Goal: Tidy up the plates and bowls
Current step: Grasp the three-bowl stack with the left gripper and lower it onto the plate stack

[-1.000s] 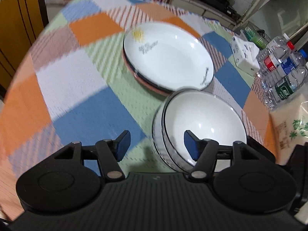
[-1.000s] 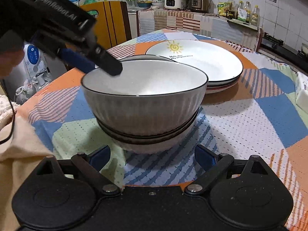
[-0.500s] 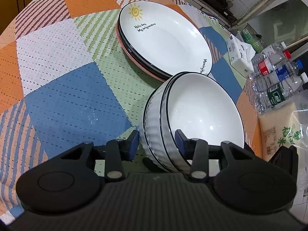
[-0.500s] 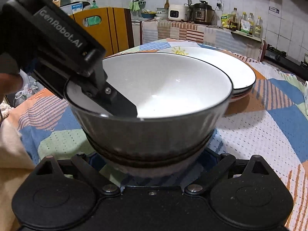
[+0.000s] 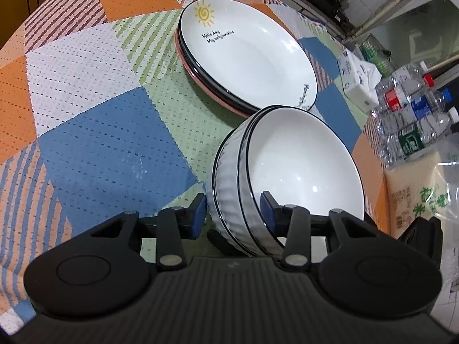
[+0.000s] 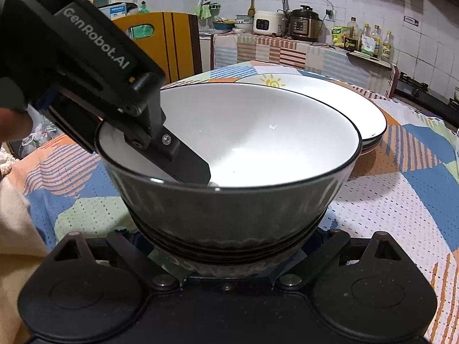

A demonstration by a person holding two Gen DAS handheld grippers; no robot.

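A stack of white ribbed bowls with black rims (image 5: 287, 172) sits on the patchwork tablecloth (image 5: 100, 143). My left gripper (image 5: 233, 210) is shut on the near wall of the bowl stack, one finger inside the top bowl, one outside. In the right wrist view the bowl stack (image 6: 229, 200) fills the middle, and the left gripper's finger (image 6: 186, 163) reaches into it. My right gripper (image 6: 229, 246) straddles the base of the stack; its fingertips are hidden under the bowls. A stack of white plates with a sun print (image 5: 246, 57) lies just behind the bowls.
A tissue box (image 5: 358, 77) and several water bottles (image 5: 413, 114) stand at the table's right edge, beside a bagged sack (image 5: 424, 195). A yellow cabinet (image 6: 169, 46) and a counter with cookers (image 6: 287, 23) stand beyond the table.
My left gripper came down over the bowl stack's rim and closed on its wall. My right gripper slid forward until the stack's base sat between its fingers. The stack seems slightly tilted and raised.
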